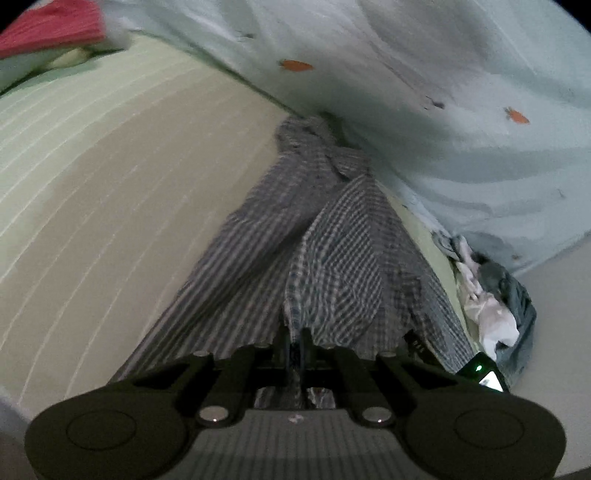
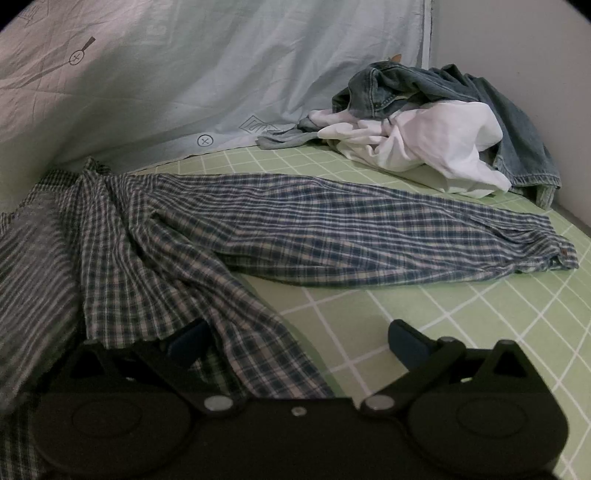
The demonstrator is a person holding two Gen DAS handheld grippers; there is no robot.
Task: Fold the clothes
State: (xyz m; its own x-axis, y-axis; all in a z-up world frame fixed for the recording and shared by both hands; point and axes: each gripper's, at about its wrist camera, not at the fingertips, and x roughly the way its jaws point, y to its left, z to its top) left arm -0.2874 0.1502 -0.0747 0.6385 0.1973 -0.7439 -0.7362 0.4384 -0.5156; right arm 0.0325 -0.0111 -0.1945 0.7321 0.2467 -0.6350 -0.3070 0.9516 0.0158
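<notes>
Clenched on cloth, my left jaws pinch the near edge of the shirt; their two fingers stand almost together with plaid fabric caught between them. From that grip the shirt runs straight ahead across the bed, narrowing toward its far end, which lies against the pale blue sheet hanging behind the bed. One fold of the shirt rises in a ridge just ahead of my left jaws. To the right of them, past the shirt's edge, I see a heap of clothes, white and denim, near the bed's edge. Far ahead to the left lies something red, blurred. My right jaws are spread wide and hold nothing. Their left finger sits at the shirt's hem, partly hidden by the cloth, and the right finger hovers over bare green checked bed. Whether either finger touches the surface I cannot tell. Ahead of my right jaws a sleeve stretches flat to the right, its cuff at the far right. Beyond the sleeve, ahead and right, the heap shows as jeans lying over a white garment.
</notes>
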